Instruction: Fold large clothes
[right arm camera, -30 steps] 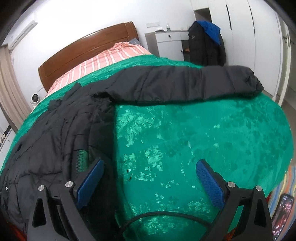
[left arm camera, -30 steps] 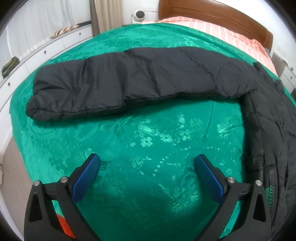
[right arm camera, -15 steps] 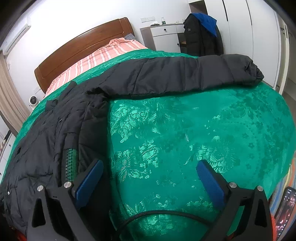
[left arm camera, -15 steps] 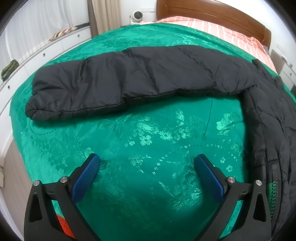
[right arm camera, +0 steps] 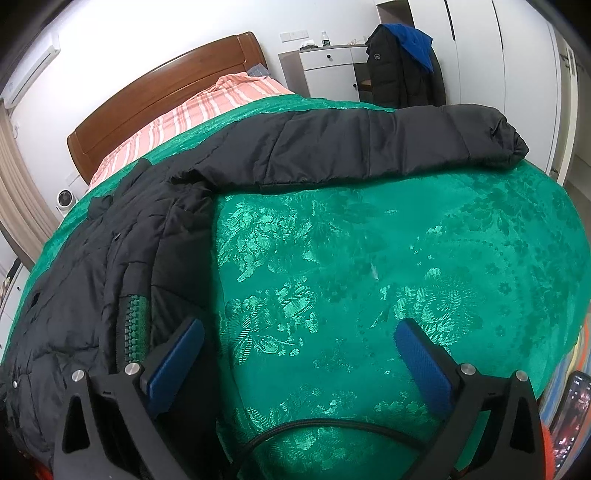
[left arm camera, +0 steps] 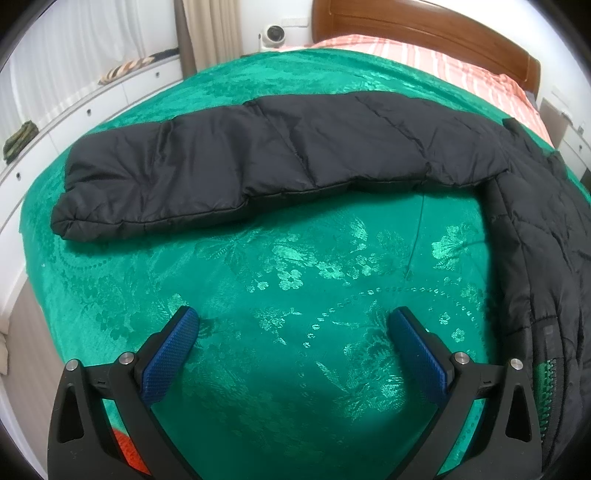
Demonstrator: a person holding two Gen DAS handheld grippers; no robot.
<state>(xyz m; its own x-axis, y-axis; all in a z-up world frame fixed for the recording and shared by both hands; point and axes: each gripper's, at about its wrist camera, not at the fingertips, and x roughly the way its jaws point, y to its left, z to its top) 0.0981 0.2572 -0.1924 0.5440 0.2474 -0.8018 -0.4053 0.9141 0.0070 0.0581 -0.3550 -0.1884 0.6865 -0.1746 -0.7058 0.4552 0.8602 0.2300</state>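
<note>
A black padded jacket lies spread on a bed with a green patterned cover [left arm camera: 295,258]. In the left wrist view one sleeve [left arm camera: 258,162] stretches to the left and the jacket body [left arm camera: 535,240] runs down the right edge. My left gripper [left arm camera: 293,332] is open and empty above bare cover, short of the sleeve. In the right wrist view the other sleeve [right arm camera: 351,147] stretches to the right and the body [right arm camera: 92,266] with its zip lies at the left. My right gripper [right arm camera: 299,347] is open and empty, its left finger beside the jacket's edge.
A wooden headboard [right arm camera: 166,85] and a striped pink sheet [right arm camera: 192,110] are at the bed's far end. A white dresser with a dark coat hung by it [right arm camera: 402,66] stands at the back right. White drawers [left arm camera: 92,110] line the left wall. A small fan [left arm camera: 273,33] sits beyond the bed.
Both grippers have moved a little forward over the bed toward the sleeves. The jacket has not moved. Both grippers stay open.
</note>
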